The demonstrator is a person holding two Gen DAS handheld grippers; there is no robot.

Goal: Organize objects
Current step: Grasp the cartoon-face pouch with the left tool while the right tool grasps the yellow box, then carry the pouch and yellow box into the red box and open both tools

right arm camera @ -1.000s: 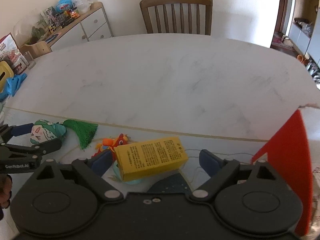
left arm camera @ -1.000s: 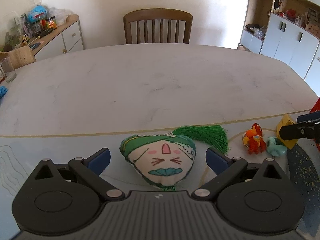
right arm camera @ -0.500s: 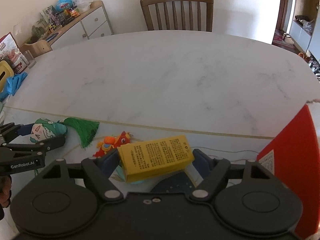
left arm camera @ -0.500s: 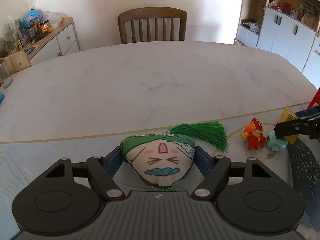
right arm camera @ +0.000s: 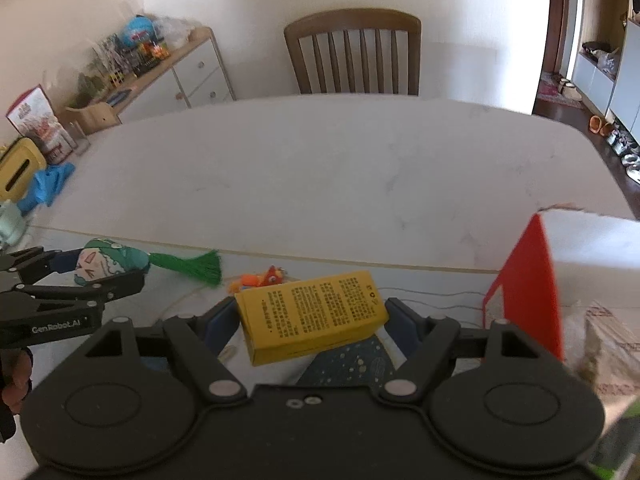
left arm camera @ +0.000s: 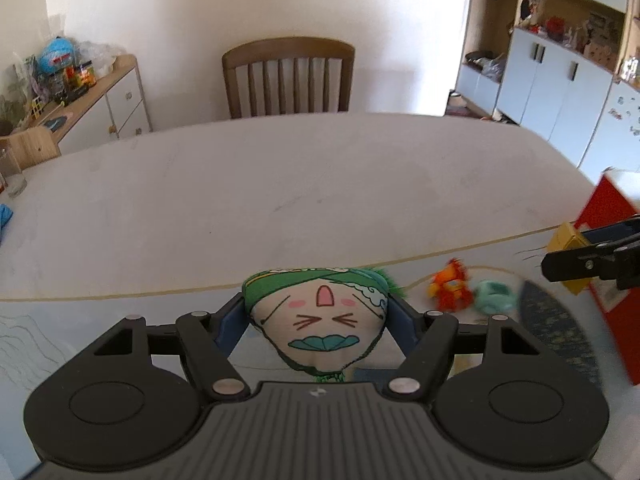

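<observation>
A stuffed sachet [left arm camera: 320, 320] with a cartoon face and a green cap sits between the blue pads of my left gripper [left arm camera: 316, 312]. The jaws are closing and both pads press its sides. It hangs above the mat, its green tassel [right arm camera: 192, 266] trailing to the right. My right gripper [right arm camera: 310, 316] is shut on a yellow carton [right arm camera: 312, 312] with black print, held lengthwise and lifted off the mat. From the right wrist view the left gripper [right arm camera: 100, 270] and sachet [right arm camera: 108, 262] appear at the far left. An orange toy [left arm camera: 450, 288] and a teal toy [left arm camera: 494, 300] lie on the mat between the two grippers.
A red box [right arm camera: 528, 280] stands at the right, close to the right gripper. The white marble table [left arm camera: 280, 184] stretches ahead to a wooden chair [left arm camera: 288, 76]. A glass [left arm camera: 12, 172], a blue cloth [right arm camera: 48, 184] and a yellow tissue box [right arm camera: 18, 168] sit at the left edge.
Both grippers went from open to shut, the left on the sachet and the right on the yellow carton. Both then rose, lifting their objects off the mat.
</observation>
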